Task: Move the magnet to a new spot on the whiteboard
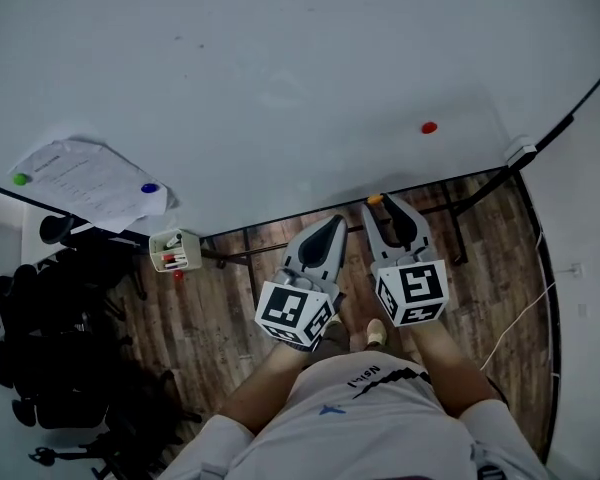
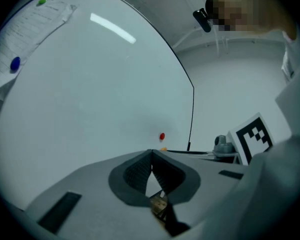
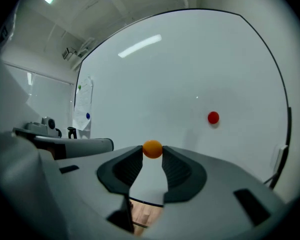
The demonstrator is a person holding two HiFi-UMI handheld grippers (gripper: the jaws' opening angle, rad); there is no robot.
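A small orange magnet (image 3: 152, 149) sits pinched between the tips of my right gripper (image 3: 152, 150), which is shut on it. In the head view that magnet (image 1: 375, 199) is at the lower edge of the whiteboard (image 1: 280, 78), at the tip of the right gripper (image 1: 379, 202). Whether it touches the board I cannot tell. A red magnet (image 1: 429, 127) sticks to the board up and to the right of it, also visible as the red magnet (image 3: 213, 117). My left gripper (image 1: 337, 219) hangs beside the right one, shut with nothing in it (image 2: 151, 152).
A sheet of paper (image 1: 85, 178) is pinned at the board's left by a green magnet (image 1: 20, 179) and a blue magnet (image 1: 149, 188). A marker holder (image 1: 173, 250) hangs below it. Black chairs (image 1: 50, 348) stand on the wooden floor at left. The board's corner clamp (image 1: 520, 151) is at right.
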